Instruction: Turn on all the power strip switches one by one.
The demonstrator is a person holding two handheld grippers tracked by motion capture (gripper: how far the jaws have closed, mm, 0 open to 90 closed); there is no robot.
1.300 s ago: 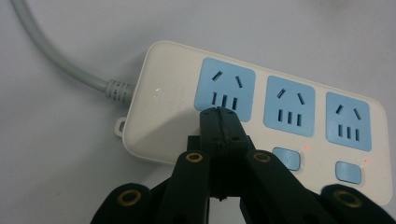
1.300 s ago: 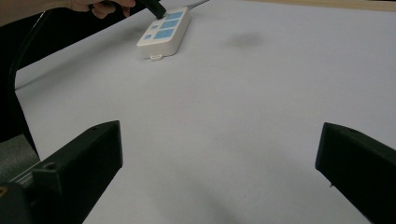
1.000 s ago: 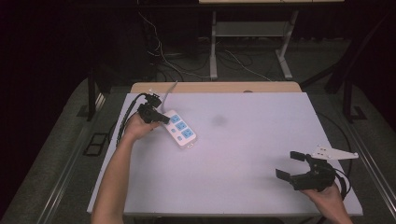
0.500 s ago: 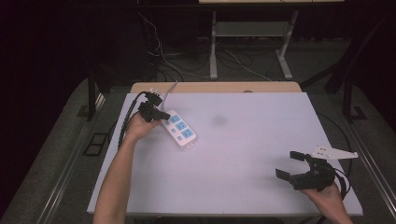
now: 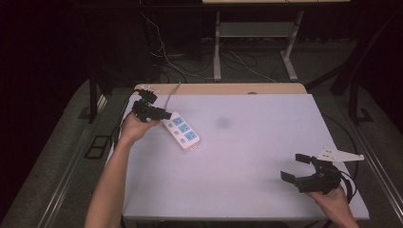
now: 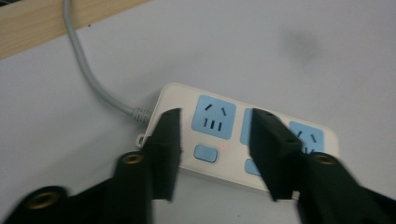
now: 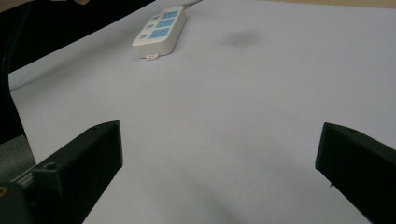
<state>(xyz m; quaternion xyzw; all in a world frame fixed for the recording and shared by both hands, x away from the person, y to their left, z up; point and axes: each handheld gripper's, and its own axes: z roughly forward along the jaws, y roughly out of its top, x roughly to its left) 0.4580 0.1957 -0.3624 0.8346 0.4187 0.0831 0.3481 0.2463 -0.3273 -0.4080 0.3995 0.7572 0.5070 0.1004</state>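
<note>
My left claw (image 6: 215,154) is matte black, two blocky rectangular jaws with brass-ringed screw holes near their bases. My right claw (image 5: 300,167) is black too, topped by a pale grey three-cornered plate (image 5: 340,154), a dark cable trailing behind. Both my forearms are bare, no sleeves.

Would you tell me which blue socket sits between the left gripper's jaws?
The cable-end socket on the power strip; the other sockets lie behind or past the right-hand jaw.
</note>
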